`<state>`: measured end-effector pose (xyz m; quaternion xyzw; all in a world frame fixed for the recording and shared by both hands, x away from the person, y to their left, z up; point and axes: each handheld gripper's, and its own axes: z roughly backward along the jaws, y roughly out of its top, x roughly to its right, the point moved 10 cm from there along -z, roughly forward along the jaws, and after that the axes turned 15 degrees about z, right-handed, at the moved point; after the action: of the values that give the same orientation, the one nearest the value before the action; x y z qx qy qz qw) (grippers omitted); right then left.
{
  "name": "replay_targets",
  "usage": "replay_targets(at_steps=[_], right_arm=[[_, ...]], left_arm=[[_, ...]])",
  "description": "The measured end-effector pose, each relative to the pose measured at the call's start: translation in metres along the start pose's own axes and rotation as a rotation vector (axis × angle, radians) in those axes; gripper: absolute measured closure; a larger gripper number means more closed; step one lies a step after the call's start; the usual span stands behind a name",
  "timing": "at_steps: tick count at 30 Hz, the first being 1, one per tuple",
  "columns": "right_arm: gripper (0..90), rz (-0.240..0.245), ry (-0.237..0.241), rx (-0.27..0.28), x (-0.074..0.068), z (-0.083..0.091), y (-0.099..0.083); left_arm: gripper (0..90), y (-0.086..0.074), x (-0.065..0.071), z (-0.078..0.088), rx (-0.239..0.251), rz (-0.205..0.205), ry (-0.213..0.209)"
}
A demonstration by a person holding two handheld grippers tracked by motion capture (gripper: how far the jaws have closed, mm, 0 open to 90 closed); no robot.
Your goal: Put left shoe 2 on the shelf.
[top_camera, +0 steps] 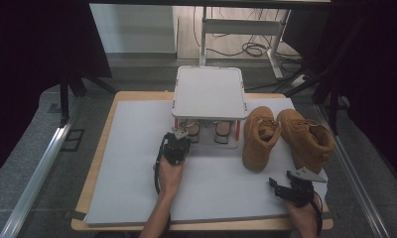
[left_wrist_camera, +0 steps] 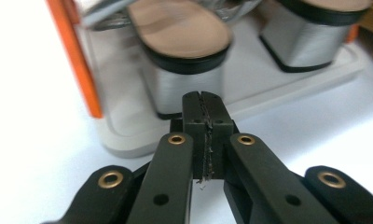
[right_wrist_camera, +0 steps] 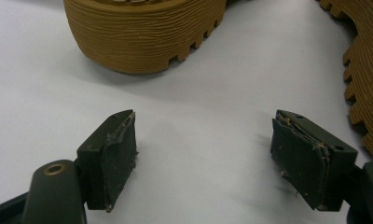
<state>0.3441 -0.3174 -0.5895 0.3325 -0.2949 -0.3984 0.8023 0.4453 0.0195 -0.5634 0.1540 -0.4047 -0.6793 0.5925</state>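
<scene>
While the left claw (left_wrist_camera: 204, 135) sits clenched on nothing before the block-heeled sandal (left_wrist_camera: 180, 35) on the rack's lower shelf (left_wrist_camera: 278, 88) | right claw (right_wrist_camera: 203, 158) released near tan boots (top_camera: 258, 139) | sandal judged light, heel rigid and slick; grip the sole edge

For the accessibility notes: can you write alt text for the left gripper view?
The left gripper, its two black jaws shut together with nothing between them, points at the silver block heel of a sandal on the bottom shelf of a white shoe rack with an orange post.

Lab (black curtains (top_camera: 37, 39), floor cables (top_camera: 251, 48))
</scene>
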Motion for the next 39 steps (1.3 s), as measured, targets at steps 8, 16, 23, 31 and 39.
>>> replay_targets(at_steps=[8, 16, 23, 31, 39], right_arm=[[22.4, 0.0, 0.0, 0.0, 0.0, 0.0, 0.0], [22.4, 0.0, 0.0, 0.0, 0.0, 0.0, 0.0], [22.4, 0.0, 0.0, 0.0, 0.0, 0.0, 0.0], [22.4, 0.0, 0.0, 0.0, 0.0, 0.0, 0.0], [22.4, 0.0, 0.0, 0.0, 0.0, 0.0, 0.0]], left_arm=[[89.5, 0.007, -0.015, -0.011, 0.001, 0.027, 0.04], [89.6, 0.008, -0.014, -0.016, -0.008, 0.044, 0.035], [89.6, 0.007, -0.004, -0.019, -0.007, 0.039, 0.019], [89.6, 0.005, 0.008, -0.022, -0.016, 0.013, 0.0], [71.4, 0.009, 0.004, -0.013, -0.005, 0.016, -0.005]])
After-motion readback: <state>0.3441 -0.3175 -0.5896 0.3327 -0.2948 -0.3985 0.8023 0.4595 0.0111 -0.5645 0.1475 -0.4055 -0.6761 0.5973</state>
